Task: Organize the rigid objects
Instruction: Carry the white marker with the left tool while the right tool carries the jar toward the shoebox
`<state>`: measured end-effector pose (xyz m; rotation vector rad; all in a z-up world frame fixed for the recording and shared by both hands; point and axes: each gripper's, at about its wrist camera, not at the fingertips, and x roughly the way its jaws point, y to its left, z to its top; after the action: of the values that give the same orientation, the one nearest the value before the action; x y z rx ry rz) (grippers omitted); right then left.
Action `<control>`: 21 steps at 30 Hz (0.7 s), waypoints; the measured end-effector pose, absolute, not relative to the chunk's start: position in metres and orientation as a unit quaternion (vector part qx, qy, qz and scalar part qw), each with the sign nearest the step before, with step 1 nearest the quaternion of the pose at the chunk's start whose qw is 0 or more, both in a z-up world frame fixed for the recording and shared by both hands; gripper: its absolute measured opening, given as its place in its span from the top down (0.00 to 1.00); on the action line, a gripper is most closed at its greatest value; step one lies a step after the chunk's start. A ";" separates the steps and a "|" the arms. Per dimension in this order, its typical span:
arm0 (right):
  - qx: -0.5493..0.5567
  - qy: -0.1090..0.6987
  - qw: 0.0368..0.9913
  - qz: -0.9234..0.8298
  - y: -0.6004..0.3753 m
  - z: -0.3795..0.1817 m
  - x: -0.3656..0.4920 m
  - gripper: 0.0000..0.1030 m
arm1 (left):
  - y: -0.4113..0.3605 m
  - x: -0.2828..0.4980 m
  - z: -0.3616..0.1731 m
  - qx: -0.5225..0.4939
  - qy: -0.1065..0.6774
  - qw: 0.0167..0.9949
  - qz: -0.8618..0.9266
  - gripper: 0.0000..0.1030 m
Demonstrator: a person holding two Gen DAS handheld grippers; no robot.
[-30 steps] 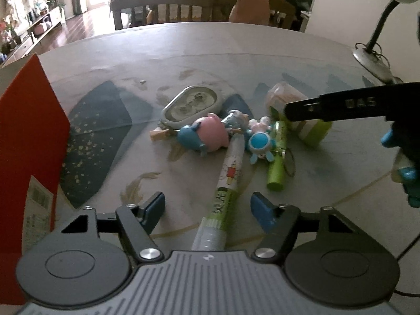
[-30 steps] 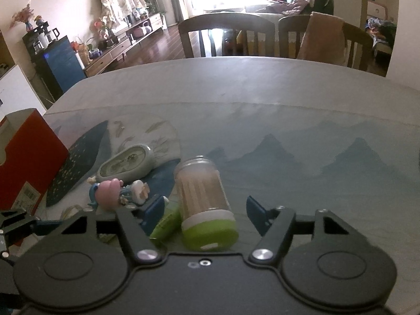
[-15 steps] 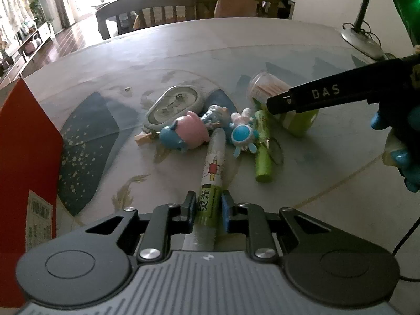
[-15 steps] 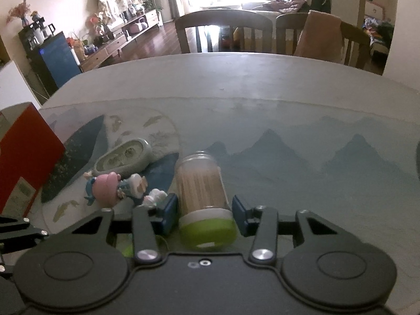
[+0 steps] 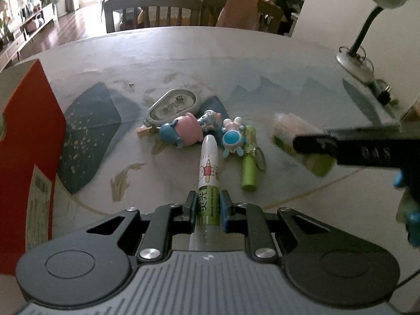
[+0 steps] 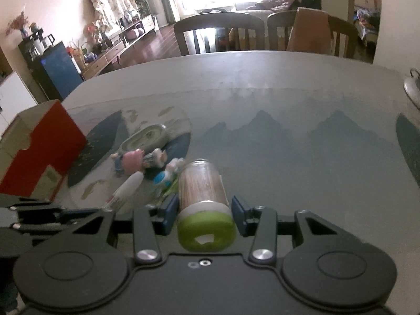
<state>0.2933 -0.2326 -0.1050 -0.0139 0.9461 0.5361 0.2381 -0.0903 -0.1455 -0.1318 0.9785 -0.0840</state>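
Note:
My left gripper (image 5: pixel 208 207) is shut on a white and green glue pen (image 5: pixel 208 173), which points away toward the pile and is raised off the table. My right gripper (image 6: pixel 204 210) is shut on a toothpick jar with a green lid (image 6: pixel 203 204), held lying along the fingers; it shows blurred in the left wrist view (image 5: pixel 299 141). On the table lie a pink and blue toy (image 5: pixel 183 131), a small blue and white toy (image 5: pixel 232 139), a green tube (image 5: pixel 249 160) and an oval white case (image 5: pixel 173 105).
A red carton (image 5: pixel 23 141) stands at the left edge, also in the right wrist view (image 6: pixel 39 152). A desk lamp (image 5: pixel 359 39) stands at the back right. Chairs (image 6: pixel 220 34) stand beyond the far table edge.
Both grippers have closed: the left on the glue pen, the right on the toothpick jar. Both objects have since been lifted, and the jar has moved to the right.

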 end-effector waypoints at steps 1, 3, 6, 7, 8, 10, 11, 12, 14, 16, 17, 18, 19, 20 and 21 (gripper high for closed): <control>-0.003 0.452 0.855 0.255 -0.234 -0.104 0.289 0.58 | -0.090 0.236 -0.144 -0.067 0.469 0.880 -0.042 0.83; 0.001 0.453 0.854 0.257 -0.236 -0.100 0.280 0.58 | -0.088 0.231 -0.141 -0.075 0.468 0.880 -0.045 0.83; 0.008 0.452 0.852 0.262 -0.236 -0.092 0.267 0.58 | -0.088 0.224 -0.135 -0.083 0.462 0.882 -0.049 0.83; 0.010 0.451 0.852 0.264 -0.235 -0.089 0.263 0.58 | -0.088 0.221 -0.132 -0.085 0.460 0.883 -0.050 0.83; 0.011 0.450 0.852 0.265 -0.235 -0.085 0.259 0.58 | -0.087 0.219 -0.129 -0.087 0.457 0.883 -0.051 0.83; 0.014 0.447 0.853 0.270 -0.233 -0.078 0.251 0.58 | -0.086 0.214 -0.122 -0.093 0.452 0.886 -0.054 0.83; 0.015 0.445 0.853 0.271 -0.232 -0.074 0.248 0.58 | -0.084 0.211 -0.118 -0.095 0.449 0.887 -0.055 0.83; 0.015 0.442 0.855 0.272 -0.230 -0.070 0.245 0.58 | -0.083 0.209 -0.114 -0.095 0.447 0.888 -0.055 0.83; 0.016 0.438 0.856 0.275 -0.227 -0.061 0.240 0.58 | -0.079 0.205 -0.106 -0.099 0.442 0.890 -0.056 0.83; 0.014 0.429 0.859 0.278 -0.222 -0.051 0.235 0.58 | -0.074 0.202 -0.097 -0.101 0.436 0.892 -0.054 0.83; 0.011 0.424 0.862 0.279 -0.218 -0.045 0.232 0.58 | -0.071 0.200 -0.092 -0.102 0.433 0.894 -0.054 0.83; 0.009 0.420 0.863 0.280 -0.215 -0.040 0.230 0.58 | -0.067 0.198 -0.087 -0.103 0.429 0.896 -0.054 0.83; 0.008 0.416 0.865 0.282 -0.211 -0.036 0.228 0.58 | -0.064 0.197 -0.083 -0.103 0.426 0.897 -0.054 0.83; 0.007 0.411 0.867 0.283 -0.206 -0.030 0.226 0.58 | -0.060 0.195 -0.078 -0.103 0.422 0.899 -0.052 0.83; 0.004 0.406 0.869 0.285 -0.201 -0.026 0.224 0.58 | -0.055 0.194 -0.074 -0.102 0.418 0.901 -0.051 0.83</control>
<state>0.2236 -0.2013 -0.0257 0.0091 0.8487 0.5962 0.1938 -0.0553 -0.0735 -0.2120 0.8651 -0.1057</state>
